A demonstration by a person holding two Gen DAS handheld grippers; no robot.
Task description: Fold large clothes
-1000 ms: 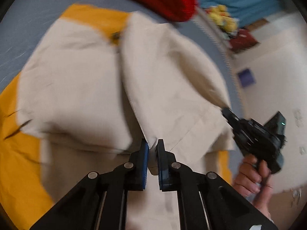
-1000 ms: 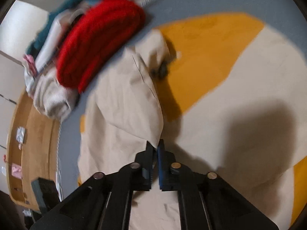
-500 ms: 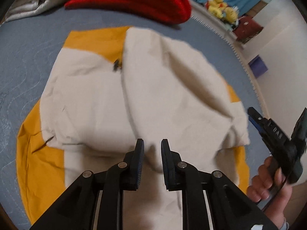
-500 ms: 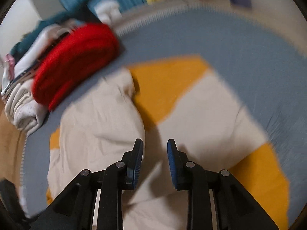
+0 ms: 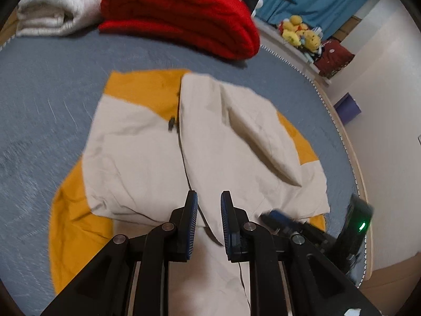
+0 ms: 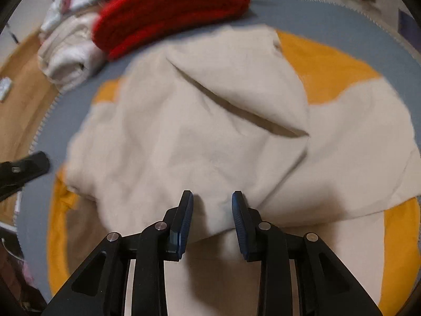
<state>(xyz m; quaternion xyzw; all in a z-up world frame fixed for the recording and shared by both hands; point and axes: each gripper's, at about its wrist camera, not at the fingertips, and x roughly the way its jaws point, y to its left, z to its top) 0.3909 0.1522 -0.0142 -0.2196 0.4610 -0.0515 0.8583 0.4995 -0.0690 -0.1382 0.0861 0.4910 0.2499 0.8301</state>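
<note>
- Left gripper [image 5: 206,220]: jaws apart, nothing between them, hovering over the near hem of the cream-and-yellow garment [image 5: 147,158]. One second ago it was clamped on that cloth; it has since let go and backed off.
- Right gripper [image 6: 212,221]: likewise parted and empty (it too was pinching fabric a second ago), poised above the garment's near edge.
- Garment: lies spread on the grey-blue bed [image 5: 39,100], one cream panel now folded over onto the body, with a raised crease [image 6: 236,105] running across it.
- Judgement: the first side fold appears laid and released; the crease wants smoothing, and the opposite side remains to be folded.
- Beyond the garment: a folded red knit [image 5: 179,13] and a white bundle [image 5: 55,8], well apart from the work.
</note>
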